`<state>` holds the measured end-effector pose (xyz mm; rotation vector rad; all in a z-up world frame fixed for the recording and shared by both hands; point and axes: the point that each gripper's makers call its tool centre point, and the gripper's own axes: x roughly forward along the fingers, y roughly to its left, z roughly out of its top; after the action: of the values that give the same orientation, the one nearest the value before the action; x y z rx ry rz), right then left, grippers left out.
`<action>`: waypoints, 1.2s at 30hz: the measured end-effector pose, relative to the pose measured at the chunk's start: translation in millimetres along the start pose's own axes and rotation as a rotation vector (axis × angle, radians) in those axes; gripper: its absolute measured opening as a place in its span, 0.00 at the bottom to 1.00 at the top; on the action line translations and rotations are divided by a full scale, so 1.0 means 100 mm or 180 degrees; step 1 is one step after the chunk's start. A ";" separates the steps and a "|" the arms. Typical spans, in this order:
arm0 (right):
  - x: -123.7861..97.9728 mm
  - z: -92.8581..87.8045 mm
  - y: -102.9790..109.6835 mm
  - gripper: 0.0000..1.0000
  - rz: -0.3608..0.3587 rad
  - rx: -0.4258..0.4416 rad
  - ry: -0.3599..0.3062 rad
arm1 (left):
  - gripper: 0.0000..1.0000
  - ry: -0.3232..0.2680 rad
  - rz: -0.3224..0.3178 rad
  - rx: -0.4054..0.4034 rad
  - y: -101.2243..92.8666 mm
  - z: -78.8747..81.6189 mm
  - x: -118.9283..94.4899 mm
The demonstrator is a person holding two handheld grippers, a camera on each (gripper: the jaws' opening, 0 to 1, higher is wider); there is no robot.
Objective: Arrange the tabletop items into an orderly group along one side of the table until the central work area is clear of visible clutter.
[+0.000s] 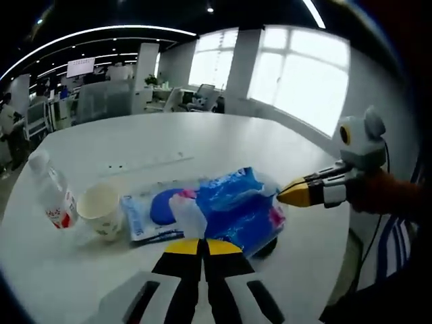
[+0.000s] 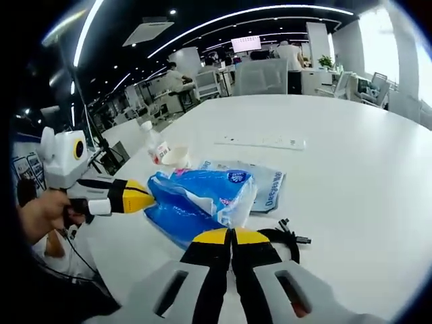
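Observation:
A puffy blue plastic bag point(image 1: 233, 202) point(image 2: 196, 196) lies at the near side of the white round table point(image 1: 202, 135). My left gripper point(image 1: 202, 244) is shut, pinching one corner of the bag; in the right gripper view it point(image 2: 150, 196) comes in from the left at the bag's end. My right gripper point(image 2: 231, 234) is shut on the opposite edge, and in the left gripper view it point(image 1: 282, 194) meets the bag from the right. A flat white-and-blue packet point(image 1: 152, 212) point(image 2: 266, 181) lies partly under the bag. A paper cup point(image 1: 101, 209) point(image 2: 177, 156) and a water bottle point(image 1: 54, 196) point(image 2: 152, 145) stand beside it.
A black cable point(image 2: 287, 237) lies coiled by the bag near my right jaws. A white power strip point(image 2: 260, 142) rests further out on the table. Office desks, chairs and people are beyond the far edge. A hand point(image 2: 40, 212) holds the left gripper.

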<state>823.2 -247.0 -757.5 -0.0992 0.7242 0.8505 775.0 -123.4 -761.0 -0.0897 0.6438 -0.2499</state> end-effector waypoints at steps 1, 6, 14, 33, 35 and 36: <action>0.00 0.01 -0.04 0.00 -0.0007 -0.0006 -0.0003 | 0.00 -0.0012 -0.0010 -0.0007 -0.01 0.03 0.02; -0.07 0.13 -0.17 0.00 -0.0015 0.0038 -0.0098 | 0.00 -0.0053 -0.0046 -0.0016 -0.03 0.20 0.12; -0.13 0.24 -0.39 0.00 -0.0080 0.0067 -0.0109 | 0.00 -0.0070 -0.0099 -0.0069 -0.17 0.37 0.28; -0.12 0.23 -1.09 0.00 -0.0336 0.0081 0.0051 | 0.00 -0.0091 -0.0275 -0.0173 -0.46 0.56 0.85; -0.10 0.22 -1.16 0.00 -0.0357 0.0067 0.0064 | 0.00 -0.0115 -0.0300 -0.0207 -0.48 0.57 0.88; -0.09 0.22 -1.19 0.00 -0.0368 0.0057 0.0061 | 0.00 -0.0131 -0.0308 -0.0228 -0.49 0.58 0.90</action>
<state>916.2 -324.6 -758.7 -0.1321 0.7368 0.7334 869.9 -193.6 -759.0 -0.1948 0.6083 -0.3175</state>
